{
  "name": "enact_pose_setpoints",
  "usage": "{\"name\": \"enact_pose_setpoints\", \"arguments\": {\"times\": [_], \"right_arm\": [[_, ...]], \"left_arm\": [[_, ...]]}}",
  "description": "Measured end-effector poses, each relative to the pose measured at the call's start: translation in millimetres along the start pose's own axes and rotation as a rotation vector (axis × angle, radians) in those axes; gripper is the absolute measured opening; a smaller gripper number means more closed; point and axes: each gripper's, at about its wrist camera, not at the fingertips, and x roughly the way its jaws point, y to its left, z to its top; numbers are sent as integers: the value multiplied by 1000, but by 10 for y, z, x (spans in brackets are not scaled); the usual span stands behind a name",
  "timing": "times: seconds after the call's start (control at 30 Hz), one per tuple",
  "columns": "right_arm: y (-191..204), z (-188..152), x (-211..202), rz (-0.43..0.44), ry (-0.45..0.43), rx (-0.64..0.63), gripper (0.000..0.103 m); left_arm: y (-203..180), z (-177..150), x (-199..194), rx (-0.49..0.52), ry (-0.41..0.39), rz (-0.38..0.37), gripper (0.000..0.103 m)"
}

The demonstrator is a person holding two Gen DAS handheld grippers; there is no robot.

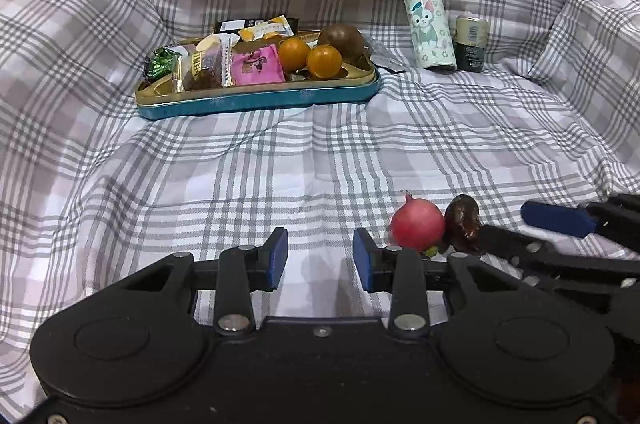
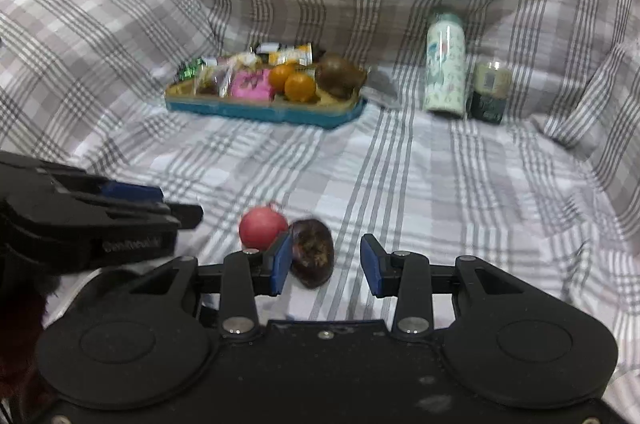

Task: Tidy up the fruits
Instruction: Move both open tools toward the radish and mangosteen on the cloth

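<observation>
Both grippers are seen angled downward over the checked cloth point(image 1: 280, 160), side by side at the near edge. The left gripper point(image 1: 320, 256) is held with its jaws parted and nothing between the blue pads; only cloth is seen in the gap. Just to its right, a red fruit point(image 1: 417, 226) and a dark brown fruit point(image 1: 463, 220) are lying on the cloth, touching each other. The right gripper point(image 2: 325, 266) is pointed at that pair, jaws apart; the dark fruit is seen just beside the left pad, with open space left toward the right pad, so no grip is made. At the far side, a teal-rimmed tray point(image 1: 260, 100) is loaded with two orange fruits point(image 1: 310, 58), a brown fruit point(image 1: 342, 38) and wrapped snacks point(image 1: 224, 62). Right of the tray, a cat-printed bottle point(image 1: 429, 24) and a small can point(image 1: 473, 42) are standing upright, close together.
</observation>
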Motion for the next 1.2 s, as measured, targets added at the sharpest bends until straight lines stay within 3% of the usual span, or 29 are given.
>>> {"name": "enact_pose_setpoints", "arguments": {"times": [0.43,0.67,0.9,1.0,1.2], "right_arm": [[77,-58,172,28,48,-27,40],[-7,-21,157,-22,12,13,40],[-289,52,215,-147,12,147,40],[-344,59,230,-156,22,180,40],[-254,38,236,-149,25,129,40]], "left_arm": [[6,-1,41,-11,0,-12,44],[-29,0,31,3,-8,-20,44],[-44,1,30,6,-7,-27,44],[-55,-3,26,11,-8,-29,44],[-57,-1,17,12,-12,-30,44]]}}
